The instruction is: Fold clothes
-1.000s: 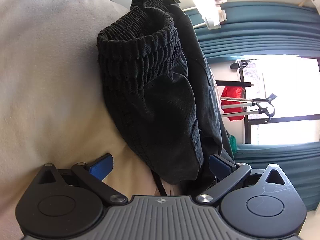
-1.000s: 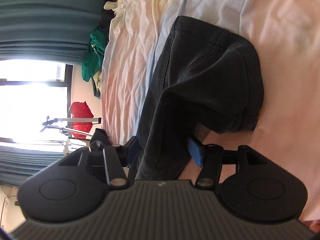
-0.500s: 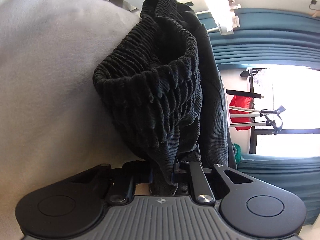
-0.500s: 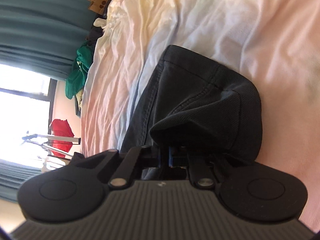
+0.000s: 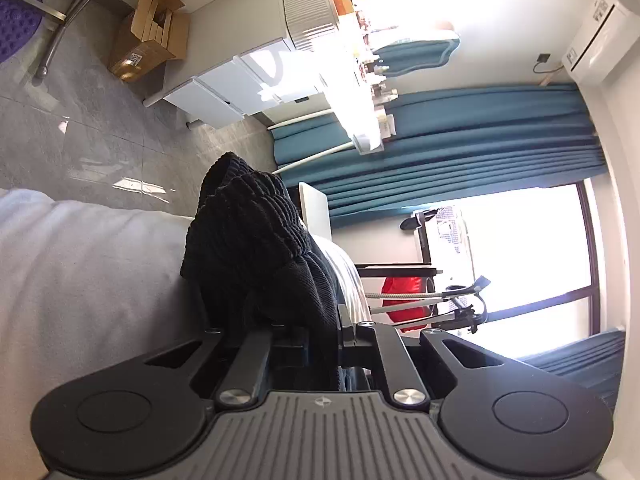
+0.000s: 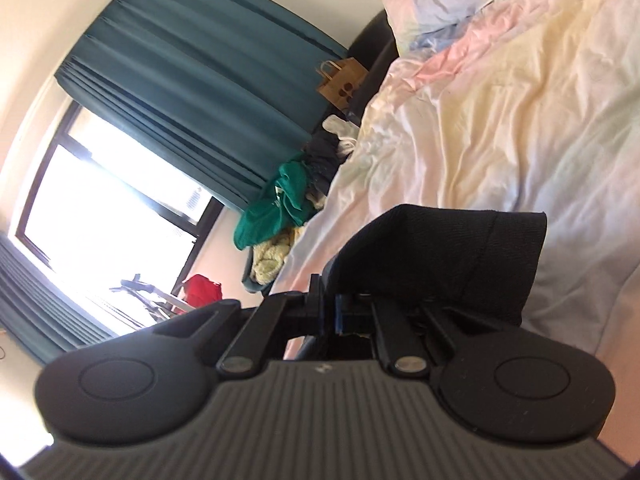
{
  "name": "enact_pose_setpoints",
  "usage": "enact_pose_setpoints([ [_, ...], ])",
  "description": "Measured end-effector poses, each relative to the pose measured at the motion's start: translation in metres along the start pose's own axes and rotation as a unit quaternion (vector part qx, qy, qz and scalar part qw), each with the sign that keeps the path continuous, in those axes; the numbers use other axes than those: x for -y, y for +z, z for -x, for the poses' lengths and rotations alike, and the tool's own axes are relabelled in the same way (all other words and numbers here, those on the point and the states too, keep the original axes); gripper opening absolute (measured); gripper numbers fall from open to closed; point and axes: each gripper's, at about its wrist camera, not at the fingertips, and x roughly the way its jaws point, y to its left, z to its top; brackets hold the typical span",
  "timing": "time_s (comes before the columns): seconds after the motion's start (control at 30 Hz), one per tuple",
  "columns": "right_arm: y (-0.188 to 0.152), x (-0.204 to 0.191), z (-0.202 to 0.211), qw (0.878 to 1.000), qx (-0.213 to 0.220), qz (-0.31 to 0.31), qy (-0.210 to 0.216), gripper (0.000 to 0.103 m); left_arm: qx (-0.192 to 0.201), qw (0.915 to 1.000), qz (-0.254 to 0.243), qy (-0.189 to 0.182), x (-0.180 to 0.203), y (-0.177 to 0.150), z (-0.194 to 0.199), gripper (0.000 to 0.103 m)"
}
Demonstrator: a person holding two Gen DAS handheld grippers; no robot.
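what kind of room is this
Most likely a bedroom at home: a bed with a rumpled pastel sheet, teal curtains beside a bright window, and a heap of clothes at the bedside.

The black trousers (image 5: 256, 256) were the only garment in hand, made of dark corduroy-like cloth with fine ribs. In the left wrist view their gathered elastic waistband stood bunched in thick ridges, raised above the pale sheet and rising in a lump straight ahead, with the cloth below it running down in folds. In the right wrist view another part of the same black trousers (image 6: 448, 256) showed a flat stitched hem and one straight seam; it was lifted off the bedding, doubled over into a hollow fold, its free edge hanging toward the lower right.
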Motion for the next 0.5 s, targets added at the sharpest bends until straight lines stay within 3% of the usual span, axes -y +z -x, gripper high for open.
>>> enact_pose_setpoints([
  [0.13,0.002,0.014,-0.009,0.999,-0.015,-0.021,-0.037,0.008,-0.007,0.9994,0.034,0.005,-0.032,0.014,0.013,0.012],
  [0.23,-0.003,0.051,-0.025,0.988,-0.063,-0.1,-0.095,0.009,-0.012,0.9989,0.042,0.02,-0.048,0.012,0.01,0.012],
  [0.3,-0.006,0.068,-0.029,0.981,-0.08,-0.142,-0.109,0.009,-0.011,0.999,0.033,0.027,-0.049,0.01,0.005,0.013],
  [0.4,-0.009,0.07,-0.027,0.981,-0.082,-0.142,-0.104,0.009,-0.006,0.9992,0.014,0.036,-0.047,0.007,-0.006,0.013],
  [0.5,-0.007,0.034,-0.007,0.994,-0.045,-0.09,-0.053,0.009,-0.003,0.9993,0.007,0.037,-0.042,0.006,-0.006,0.013],
])
